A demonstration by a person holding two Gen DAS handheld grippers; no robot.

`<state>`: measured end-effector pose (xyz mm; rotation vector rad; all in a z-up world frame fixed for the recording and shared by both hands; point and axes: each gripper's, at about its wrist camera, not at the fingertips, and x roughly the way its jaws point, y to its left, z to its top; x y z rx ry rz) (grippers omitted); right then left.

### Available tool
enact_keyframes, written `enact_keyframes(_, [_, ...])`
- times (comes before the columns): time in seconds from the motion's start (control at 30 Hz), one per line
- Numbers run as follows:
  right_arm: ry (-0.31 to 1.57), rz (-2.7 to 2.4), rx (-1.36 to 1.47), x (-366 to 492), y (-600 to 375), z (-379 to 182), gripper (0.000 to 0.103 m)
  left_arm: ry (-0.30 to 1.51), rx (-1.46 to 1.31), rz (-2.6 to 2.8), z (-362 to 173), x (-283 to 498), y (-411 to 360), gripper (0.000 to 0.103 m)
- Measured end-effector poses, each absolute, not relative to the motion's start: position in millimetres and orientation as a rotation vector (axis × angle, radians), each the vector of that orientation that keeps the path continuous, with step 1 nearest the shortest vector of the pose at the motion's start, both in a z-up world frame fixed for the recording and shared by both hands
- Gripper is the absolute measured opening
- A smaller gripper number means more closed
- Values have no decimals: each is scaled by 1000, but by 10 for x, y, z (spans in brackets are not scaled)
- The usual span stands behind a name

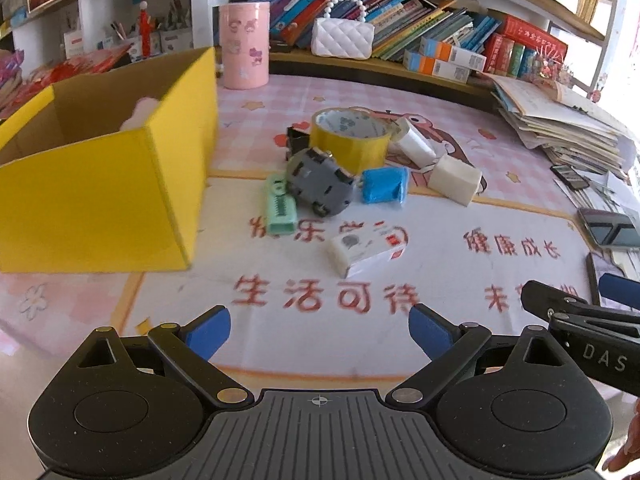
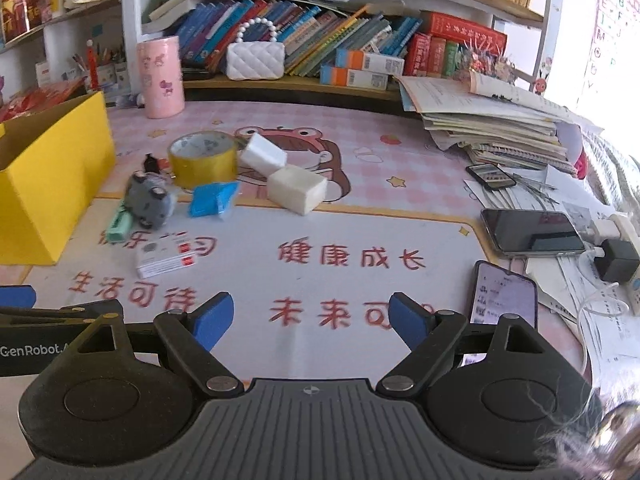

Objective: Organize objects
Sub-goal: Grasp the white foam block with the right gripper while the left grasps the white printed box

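A yellow cardboard box (image 1: pixel 100 184) stands open at the left; it also shows in the right wrist view (image 2: pixel 48 184). A cluster lies on the pink mat: a yellow tape roll (image 1: pixel 350 136) (image 2: pixel 203 156), a grey round device (image 1: pixel 320 182) (image 2: pixel 149 198), a green clip (image 1: pixel 281 210) (image 2: pixel 119 226), a blue packet (image 1: pixel 384 184) (image 2: pixel 212 198), a cream block (image 1: pixel 456 178) (image 2: pixel 297 189), a white block (image 1: pixel 414 144) (image 2: pixel 262 154), a small white box (image 1: pixel 366 252) (image 2: pixel 166 256) and a black binder clip (image 1: pixel 297 140). My left gripper (image 1: pixel 319 330) is open and empty, short of the cluster. My right gripper (image 2: pixel 311 318) is open and empty, to its right.
A pink canister (image 1: pixel 244 46) and white handbag (image 1: pixel 342 38) stand at the back below a bookshelf. A paper stack (image 2: pixel 496 124) and three phones (image 2: pixel 532 232) lie at the right, with a charger (image 2: pixel 616 260). The right gripper's body (image 1: pixel 580 320) shows beside the left one.
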<state>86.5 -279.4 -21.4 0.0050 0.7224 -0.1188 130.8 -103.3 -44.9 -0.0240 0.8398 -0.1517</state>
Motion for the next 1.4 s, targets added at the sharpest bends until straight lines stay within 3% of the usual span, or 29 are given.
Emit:
enact_keyframes(0.37, [679,-118,42,1131,-3135,-167,86,832,-36,-112,-622,1770,-1442,82])
enact_keyframes(0.53, [669,-99,12,1223,-3177,-167,86,832,-30,-94,-687,1885,-1523,81])
enact_keyframes(0.7, [679,-89,11,1328,-3209,-205,86,829,-3,-80,-719,1949,-1556,59])
enact_keyframes(1.4, [747,-49,17,2658,-3014,-693,85,828,-121,-40,-338,1371,-758,59])
